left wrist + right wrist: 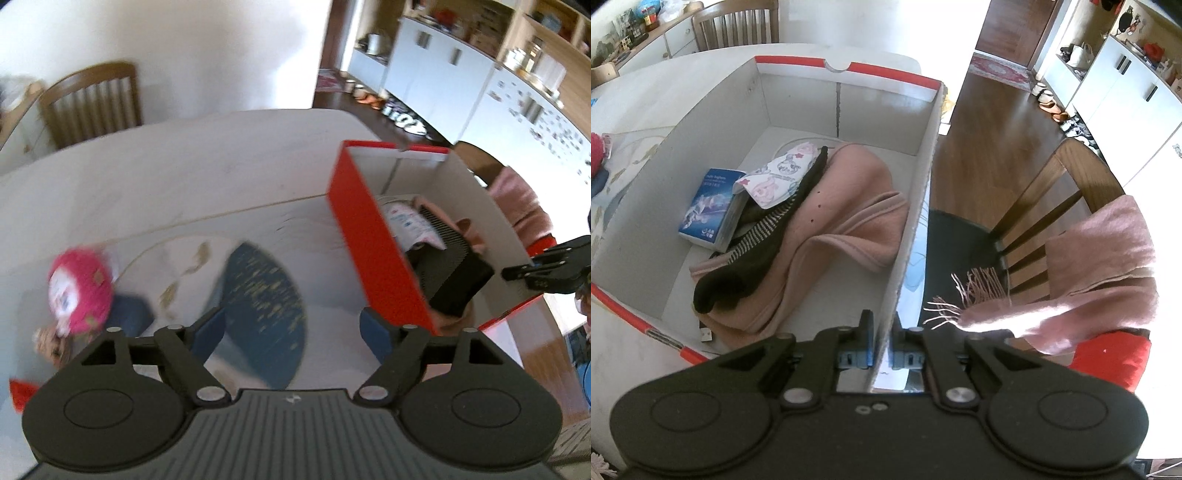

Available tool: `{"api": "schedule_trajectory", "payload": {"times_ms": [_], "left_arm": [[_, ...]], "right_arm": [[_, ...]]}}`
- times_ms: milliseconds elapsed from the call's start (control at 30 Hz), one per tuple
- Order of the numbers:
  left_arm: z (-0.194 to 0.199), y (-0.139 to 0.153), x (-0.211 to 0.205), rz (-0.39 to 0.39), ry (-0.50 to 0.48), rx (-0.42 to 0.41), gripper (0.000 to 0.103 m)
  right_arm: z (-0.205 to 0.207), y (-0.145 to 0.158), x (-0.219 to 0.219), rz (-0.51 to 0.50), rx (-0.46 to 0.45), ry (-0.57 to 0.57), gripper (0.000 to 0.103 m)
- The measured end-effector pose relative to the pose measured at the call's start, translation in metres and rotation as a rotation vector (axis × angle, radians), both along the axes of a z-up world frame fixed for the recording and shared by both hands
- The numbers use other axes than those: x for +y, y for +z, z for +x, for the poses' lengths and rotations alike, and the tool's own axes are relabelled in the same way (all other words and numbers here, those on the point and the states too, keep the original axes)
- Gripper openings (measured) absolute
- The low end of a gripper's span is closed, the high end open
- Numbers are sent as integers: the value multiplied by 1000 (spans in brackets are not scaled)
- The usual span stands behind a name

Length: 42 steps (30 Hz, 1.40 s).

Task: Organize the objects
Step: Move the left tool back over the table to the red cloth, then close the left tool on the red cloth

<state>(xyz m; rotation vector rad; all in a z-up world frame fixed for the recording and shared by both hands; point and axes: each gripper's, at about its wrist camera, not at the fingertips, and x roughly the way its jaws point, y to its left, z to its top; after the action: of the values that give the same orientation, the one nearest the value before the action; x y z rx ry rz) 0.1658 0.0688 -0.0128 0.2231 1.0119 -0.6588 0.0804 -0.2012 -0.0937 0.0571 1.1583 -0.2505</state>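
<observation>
While right gripper [882,347] pinches box wall [912,236]; left gripper [295,328] gapes wide.

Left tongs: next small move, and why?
Probably reach left and down toward the pink plush toy. The left tongs are open and empty over the table, and the toy lies loose there, outside the red box. The right tongs are shut on the box's wall, seemingly steadying it. The left view is blurred, so the toy's exact pose is unclear.

White table [155,177], red box [373,254], pink ball [79,291]
</observation>
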Motion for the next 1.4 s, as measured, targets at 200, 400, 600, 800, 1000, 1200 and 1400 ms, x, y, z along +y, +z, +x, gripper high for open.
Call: {"api": "schedule_trajectory", "payload": {"times_ms": [200,400,600,800,1000,1200,1400], "left_arm": [[-3,-20,50,-2,121,26,88],[5,-37,95,29,274,30,103],[34,-57,134,131,446,30,103],[65,-80,160,225,581,45,103],[89,-103,178,242,686,117,103],[95,-121,177,298,676,110,103],[94,-129,180,282,675,119,103]], "right_arm": [[1,-2,2,-4,4,5,6],[3,-3,2,-8,9,-3,6],[5,-5,3,-13,13,-8,6],[5,-5,3,-14,14,-8,6],[6,-5,4,-19,18,-6,6],[6,-5,4,-26,19,-4,6],[6,-5,5,-29,20,-3,7]]}}
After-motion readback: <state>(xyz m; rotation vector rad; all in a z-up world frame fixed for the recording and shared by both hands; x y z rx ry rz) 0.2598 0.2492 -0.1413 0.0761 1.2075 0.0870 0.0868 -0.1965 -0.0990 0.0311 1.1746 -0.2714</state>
